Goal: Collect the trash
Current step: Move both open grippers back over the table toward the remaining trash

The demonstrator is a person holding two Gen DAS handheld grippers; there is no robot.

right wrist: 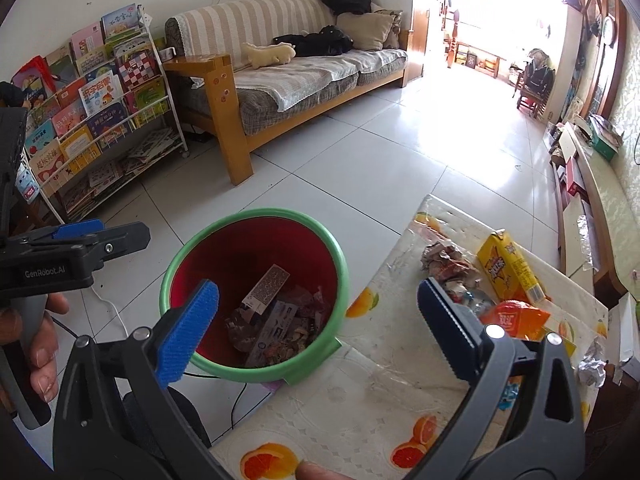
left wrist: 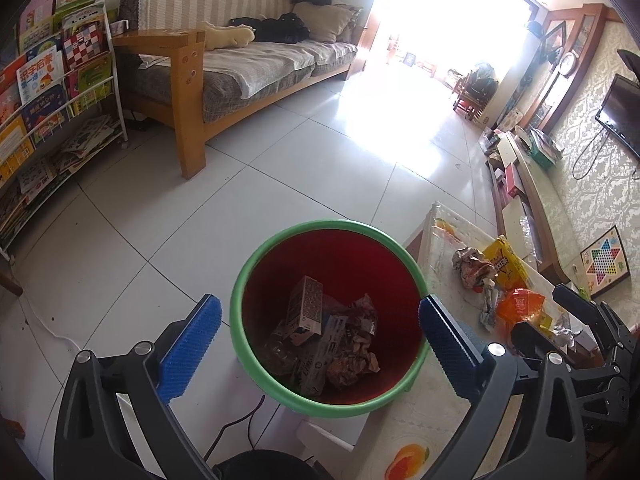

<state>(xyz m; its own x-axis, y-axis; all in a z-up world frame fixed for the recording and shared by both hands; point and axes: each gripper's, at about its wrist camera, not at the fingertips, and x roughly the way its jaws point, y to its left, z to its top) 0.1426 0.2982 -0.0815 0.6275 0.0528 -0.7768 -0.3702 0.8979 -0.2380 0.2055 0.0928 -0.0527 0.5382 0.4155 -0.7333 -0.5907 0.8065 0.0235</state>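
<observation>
From my left wrist, my left fingers (left wrist: 320, 344) stand wide with nothing between them, the blue pads (left wrist: 190, 346) framing the bin (left wrist: 240, 296) below — a red bucket with a green rim, standing on the tiled floor (left wrist: 200, 208) just beside the counter (left wrist: 436, 252). Inside the bin lie a small carton (left wrist: 306, 308), a flat printed box and crumpled wrappers (left wrist: 356, 360). Beyond the bin's right rim, on the counter, trash is left: a crumpled paper wad (left wrist: 470, 266), a yellow box (left wrist: 508, 264) just behind it and an orange packet (left wrist: 520, 306) nearer me. My right fingers' black frame (left wrist: 592, 328) shows past that packet, at the frame's right edge. Far behind the bin stand a sofa (left wrist: 240, 72) and a book rack (left wrist: 52, 92).

From my right wrist, my right fingers (right wrist: 318, 320) are spread as wide as they go — empty, one pad (right wrist: 188, 336) over the bin's (right wrist: 340, 264) near rim, the other pad above the counter (right wrist: 384, 320). The carton (right wrist: 264, 290) lies tilted on the heap in the bin. Right of the bin, on the counter's fruit-patterned cover, sit the paper wad (right wrist: 444, 260), the yellow box (right wrist: 510, 268) and the orange packet (right wrist: 514, 318), close together; a foil scrap (right wrist: 592, 364) lies farther right. Left of the bin, my left hand (right wrist: 36, 344) grips the other tool's handle, its fingers (right wrist: 80, 230) seen side-on.
</observation>
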